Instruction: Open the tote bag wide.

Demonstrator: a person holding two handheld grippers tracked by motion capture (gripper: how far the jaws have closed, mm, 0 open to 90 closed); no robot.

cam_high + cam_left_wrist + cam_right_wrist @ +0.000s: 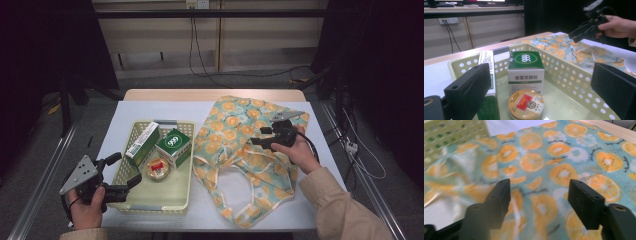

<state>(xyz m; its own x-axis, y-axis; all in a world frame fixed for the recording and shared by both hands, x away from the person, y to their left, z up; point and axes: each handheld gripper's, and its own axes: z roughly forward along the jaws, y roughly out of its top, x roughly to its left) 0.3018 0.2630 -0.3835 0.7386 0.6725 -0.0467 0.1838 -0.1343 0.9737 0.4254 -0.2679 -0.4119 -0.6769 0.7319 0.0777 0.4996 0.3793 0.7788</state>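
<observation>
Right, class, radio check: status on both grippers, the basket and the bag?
Left gripper open at basket, empty. Right gripper open over orange-print bag, empty. Two boxes and round tin in basket. Nothing blocking.

Pale perforated basket on white table cover, holding green box marked 999, long green-and-white carton just beside it, and round tin in front. Orange-slice patterned fabric bag spread flat to the right. Black cables behind.
</observation>
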